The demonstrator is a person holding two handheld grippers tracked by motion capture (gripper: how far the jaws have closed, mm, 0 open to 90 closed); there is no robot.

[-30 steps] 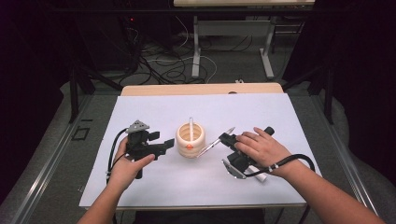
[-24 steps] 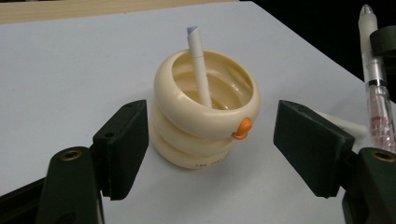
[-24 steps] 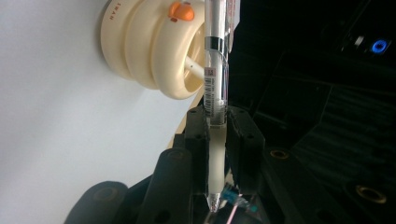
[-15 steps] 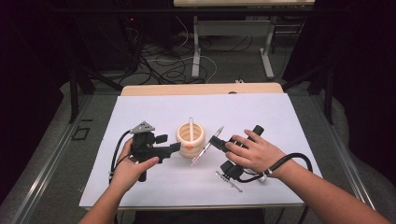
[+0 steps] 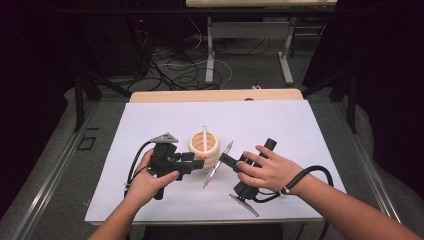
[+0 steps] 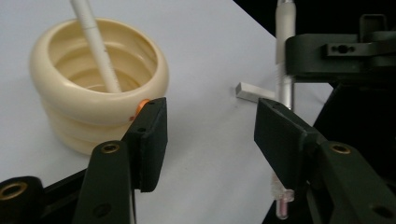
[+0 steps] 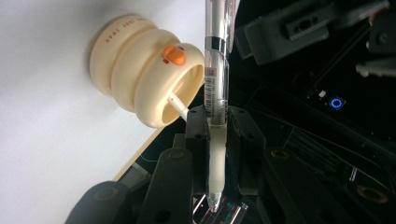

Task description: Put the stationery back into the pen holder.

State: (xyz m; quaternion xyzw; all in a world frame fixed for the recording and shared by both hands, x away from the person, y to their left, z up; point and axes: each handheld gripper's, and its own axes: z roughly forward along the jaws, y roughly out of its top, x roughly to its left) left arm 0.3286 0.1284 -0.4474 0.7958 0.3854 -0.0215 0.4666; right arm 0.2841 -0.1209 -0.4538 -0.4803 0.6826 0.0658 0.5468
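Risk of slippage: clear-barrelled ballpoint pen [image 7: 215, 88] clamped in right gripper [image 5: 226, 161], beside cream ribbed plastic pen holder [image 5: 203, 148]. Left gripper [image 6: 210, 135] half-open, just been closing, nothing between pads. Possible tipped holder, dislodged white pen [image 6: 93, 42].

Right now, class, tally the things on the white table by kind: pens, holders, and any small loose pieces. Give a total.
Pens: 2, a white pen standing in the holder and a clear-barrelled pen clamped in the right gripper
Holders: 1, a cream ribbed round pen holder
Small loose pieces: 1, a small white block lying on the table
Total: 4
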